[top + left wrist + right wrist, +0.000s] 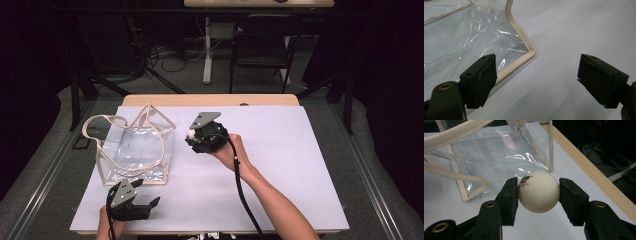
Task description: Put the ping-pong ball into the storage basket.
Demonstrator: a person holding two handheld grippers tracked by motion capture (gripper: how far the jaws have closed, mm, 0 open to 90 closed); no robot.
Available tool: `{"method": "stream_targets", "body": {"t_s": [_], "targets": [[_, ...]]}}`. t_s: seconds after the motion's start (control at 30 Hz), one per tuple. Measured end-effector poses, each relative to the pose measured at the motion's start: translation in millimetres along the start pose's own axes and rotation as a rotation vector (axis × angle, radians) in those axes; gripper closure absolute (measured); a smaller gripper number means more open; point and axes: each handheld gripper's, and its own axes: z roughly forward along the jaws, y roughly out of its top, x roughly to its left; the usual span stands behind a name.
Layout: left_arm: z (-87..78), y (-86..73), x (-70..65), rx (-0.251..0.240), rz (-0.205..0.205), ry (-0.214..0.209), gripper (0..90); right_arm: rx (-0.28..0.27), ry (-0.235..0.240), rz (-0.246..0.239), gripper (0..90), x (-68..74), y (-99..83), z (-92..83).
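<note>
Clamped between the two black jaws of my right gripper (538,192) sits a cream table tennis ball (539,192), its red and black print turned up toward the left jaw; both pads press its sides. I hold it above the white table cover (280,165), just right of the clear plastic tote bag (135,150) with beige trim and looping handles, which stands on the left part of the cover. Nearer my body, my left gripper (150,206) rests low at the front edge, jaws spread wide with nothing between them, pointing past the bag's near corner (530,51). Beyond the table stands a black folding chair (262,40).
</note>
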Motion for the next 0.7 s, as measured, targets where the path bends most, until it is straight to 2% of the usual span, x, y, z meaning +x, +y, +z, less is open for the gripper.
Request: {"method": "stream_targets", "body": {"t_s": [0.7], "targets": [[-0.6,-0.4,-0.1,-0.001,-0.003,0.0,16.4,-0.014,0.004,-0.03,50.5,2.4,20.3,4.2]]}}
